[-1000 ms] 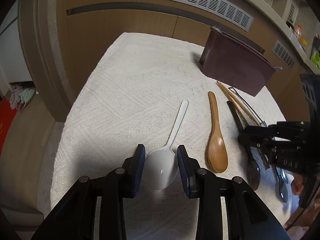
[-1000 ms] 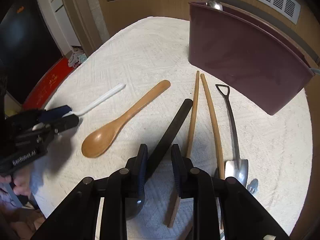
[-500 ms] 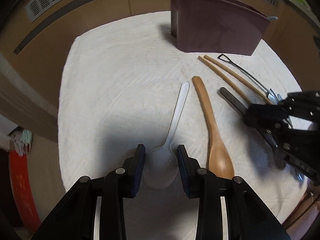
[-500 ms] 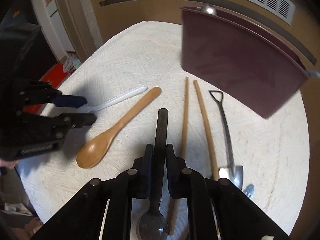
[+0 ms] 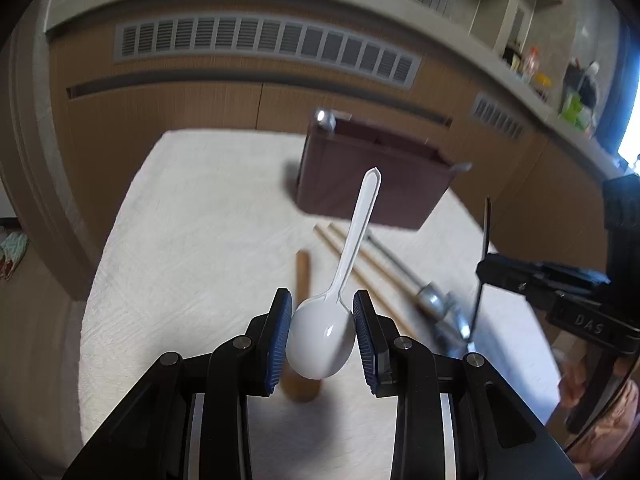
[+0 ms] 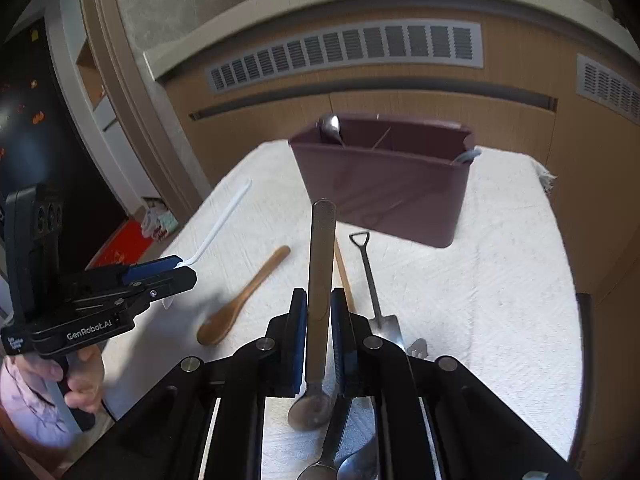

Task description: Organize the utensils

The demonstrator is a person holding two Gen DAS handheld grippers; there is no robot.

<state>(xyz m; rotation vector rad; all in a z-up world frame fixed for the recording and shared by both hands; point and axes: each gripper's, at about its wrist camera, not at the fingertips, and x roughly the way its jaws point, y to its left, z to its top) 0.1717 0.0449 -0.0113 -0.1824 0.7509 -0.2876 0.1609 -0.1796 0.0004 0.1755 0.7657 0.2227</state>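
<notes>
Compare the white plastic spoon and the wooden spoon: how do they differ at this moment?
The white plastic spoon is lifted off the cloth, clamped by its bowl in the left gripper; the wooden spoon lies flat on the white cloth, untouched. The white one is glossy and thin-handled, the wooden one brown and thicker-handled. Both handles point toward the maroon holder.

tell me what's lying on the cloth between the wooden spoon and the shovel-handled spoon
Right wrist view: between the wooden spoon and the shovel-handled spoon lie the wooden chopsticks, partly hidden behind the lifted dark-handled spoon.
</notes>
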